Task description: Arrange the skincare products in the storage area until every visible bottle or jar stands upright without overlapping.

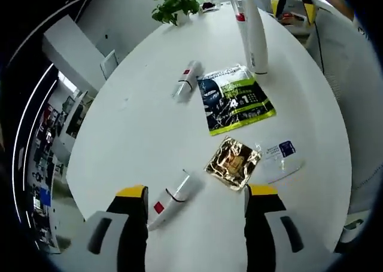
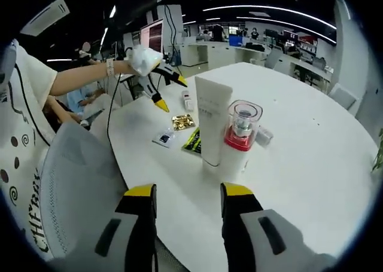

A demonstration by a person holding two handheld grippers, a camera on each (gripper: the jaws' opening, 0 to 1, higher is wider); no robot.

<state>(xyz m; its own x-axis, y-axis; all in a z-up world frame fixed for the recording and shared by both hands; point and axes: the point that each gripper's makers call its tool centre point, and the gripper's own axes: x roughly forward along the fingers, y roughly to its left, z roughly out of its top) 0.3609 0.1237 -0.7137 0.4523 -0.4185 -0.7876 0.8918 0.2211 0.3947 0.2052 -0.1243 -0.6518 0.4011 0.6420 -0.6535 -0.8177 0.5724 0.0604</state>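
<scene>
My left gripper (image 1: 197,191) hangs open above the white round table (image 1: 137,128), with a white tube with a red label (image 1: 170,200) lying just left of centre between its jaws. A second white tube (image 1: 187,79) lies further off. A tall white tube (image 1: 254,33) and a red-collared bottle (image 1: 239,12) stand upright together. In the right gripper view my right gripper (image 2: 188,191) is open and empty, short of the tall tube (image 2: 212,128) and the clear-capped bottle (image 2: 241,134). Beyond them a gloved hand holds the left gripper (image 2: 172,93).
A green-and-black sachet (image 1: 234,98), a gold sachet (image 1: 233,162) and a clear sachet (image 1: 280,158) lie flat mid-table. A potted plant (image 1: 173,6) stands at the far edge. A white mesh chair (image 2: 78,182) and the person's torso are beside the table.
</scene>
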